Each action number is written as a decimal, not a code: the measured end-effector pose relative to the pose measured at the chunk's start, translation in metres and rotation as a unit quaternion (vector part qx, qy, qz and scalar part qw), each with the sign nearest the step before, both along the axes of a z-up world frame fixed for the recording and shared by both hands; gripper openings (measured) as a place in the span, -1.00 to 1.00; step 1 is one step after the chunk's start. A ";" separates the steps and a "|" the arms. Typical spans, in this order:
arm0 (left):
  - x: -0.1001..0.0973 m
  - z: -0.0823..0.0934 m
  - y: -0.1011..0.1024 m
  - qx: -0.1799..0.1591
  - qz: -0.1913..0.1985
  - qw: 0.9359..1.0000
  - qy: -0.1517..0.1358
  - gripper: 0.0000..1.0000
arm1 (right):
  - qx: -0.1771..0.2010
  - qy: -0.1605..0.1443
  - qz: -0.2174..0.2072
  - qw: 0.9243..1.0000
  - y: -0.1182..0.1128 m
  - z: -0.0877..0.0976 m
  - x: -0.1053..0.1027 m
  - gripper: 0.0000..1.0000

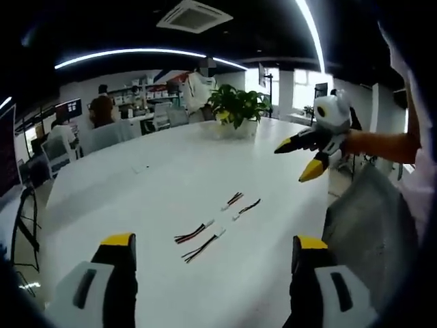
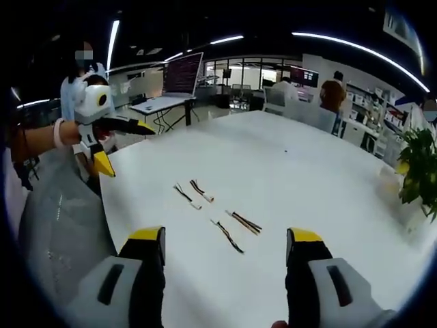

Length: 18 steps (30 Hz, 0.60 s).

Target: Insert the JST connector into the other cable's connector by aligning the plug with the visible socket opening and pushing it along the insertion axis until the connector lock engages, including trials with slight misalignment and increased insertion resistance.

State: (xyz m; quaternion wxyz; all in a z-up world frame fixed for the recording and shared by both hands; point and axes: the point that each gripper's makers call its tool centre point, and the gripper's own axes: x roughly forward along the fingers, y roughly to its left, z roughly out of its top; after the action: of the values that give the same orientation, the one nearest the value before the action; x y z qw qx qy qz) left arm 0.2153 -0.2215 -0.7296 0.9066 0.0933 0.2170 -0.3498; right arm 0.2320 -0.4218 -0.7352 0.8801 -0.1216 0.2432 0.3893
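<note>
JST cables (image 1: 217,229) (image 2: 217,213): four short wired leads with white connectors | laid flat, unmated, in two loose pairs | white table (image 1: 171,171) (image 2: 300,178).

cables: 4 (image 1: 193,234) (image 1: 203,249) (image 1: 233,200) (image 1: 246,208) | hand-held grippers: 2 (image 1: 212,273) (image 2: 225,266) | potted plants: 1 (image 1: 237,106) | tables: 1 (image 1: 171,171)

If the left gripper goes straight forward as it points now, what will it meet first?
Probably the bare white table, near the four short cables lying ahead between the left gripper's open jaws. Depth is unclear, so I cannot tell which cable.
</note>
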 end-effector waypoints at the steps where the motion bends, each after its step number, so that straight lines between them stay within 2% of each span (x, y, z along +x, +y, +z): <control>1: 0.001 0.000 0.000 -0.002 -0.001 1.000 0.002 0.79 | 0.002 -0.001 0.001 1.000 0.000 0.001 0.002 0.39; 5: 0.005 0.000 -0.003 -0.003 -0.008 1.000 0.003 0.72 | 0.013 0.006 0.017 1.000 -0.001 -0.002 0.007 0.29; 10: 0.008 -0.001 -0.006 -0.004 -0.024 1.000 0.008 0.67 | 0.028 0.011 0.022 0.999 0.000 -0.002 0.015 0.28; 15: 0.015 0.001 -0.009 -0.003 -0.034 0.999 0.002 0.63 | 0.022 0.006 0.037 0.999 0.003 -0.005 0.024 0.20; 18: 0.022 0.000 -0.009 0.001 -0.035 0.999 -0.001 0.65 | 0.036 0.001 0.052 0.998 0.010 -0.002 0.028 0.15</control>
State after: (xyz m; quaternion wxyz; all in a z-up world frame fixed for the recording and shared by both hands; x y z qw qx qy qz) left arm 0.2368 -0.2303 -0.7293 0.8940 0.1018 0.2129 -0.3809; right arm 0.2595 -0.4115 -0.7371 0.8623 -0.1024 0.2232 0.4429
